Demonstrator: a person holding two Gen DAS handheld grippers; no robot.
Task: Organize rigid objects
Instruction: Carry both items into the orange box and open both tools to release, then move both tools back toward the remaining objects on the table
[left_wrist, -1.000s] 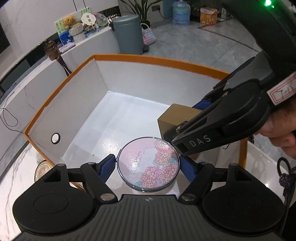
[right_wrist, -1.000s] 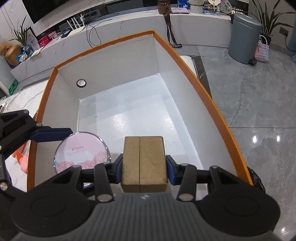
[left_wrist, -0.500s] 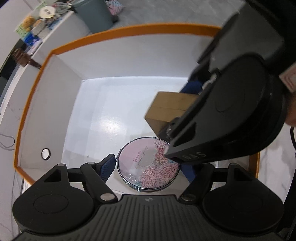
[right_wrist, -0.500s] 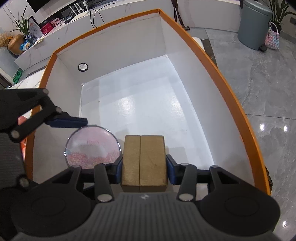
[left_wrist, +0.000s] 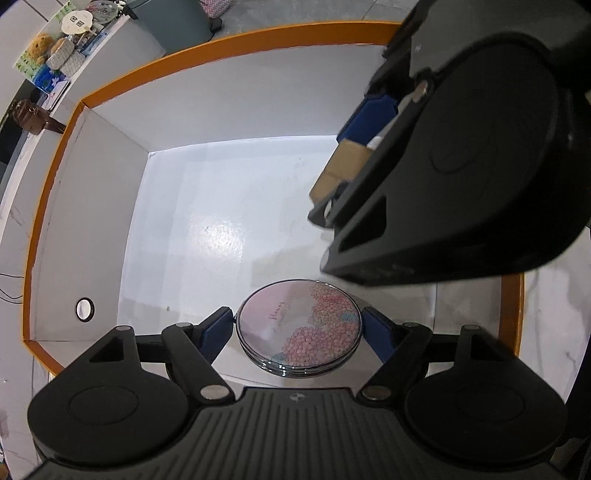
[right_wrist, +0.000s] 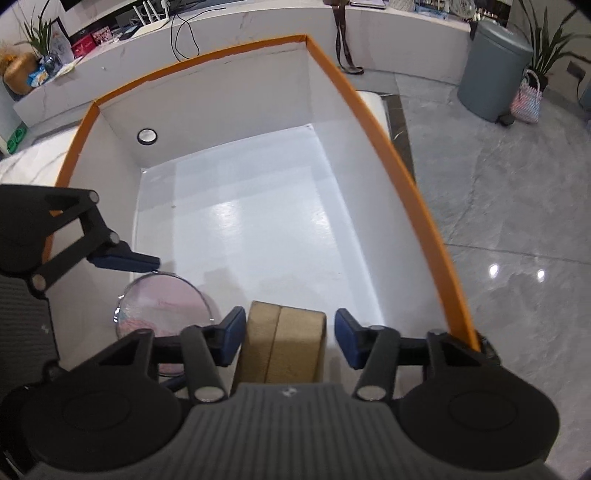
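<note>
Your left gripper (left_wrist: 298, 325) points down into the orange-rimmed white box (left_wrist: 207, 53), and its jaws have just been widening. The round floral compact mirror (left_wrist: 298, 328) sits between its blue pads (left_wrist: 218, 328); a thin gap shows on each side, so the pads no longer press it. The mirror appears to rest on the box floor close to the near wall.

Your right gripper (right_wrist: 290, 334) also points down into the box, just to the right of the left one. Its jaws have likewise just been spreading. The small brown cardboard box (right_wrist: 282, 345) stands between the pads with a clear gap on the right side and a slimmer one on the left, so it is released. It sits near the box's near edge, just beside the mirror (right_wrist: 162, 306).

A round black-ringed hole (right_wrist: 147, 136) marks the box's far wall. Outside the box, a grey pedal bin (right_wrist: 493, 70) stands on the tiled floor.
</note>
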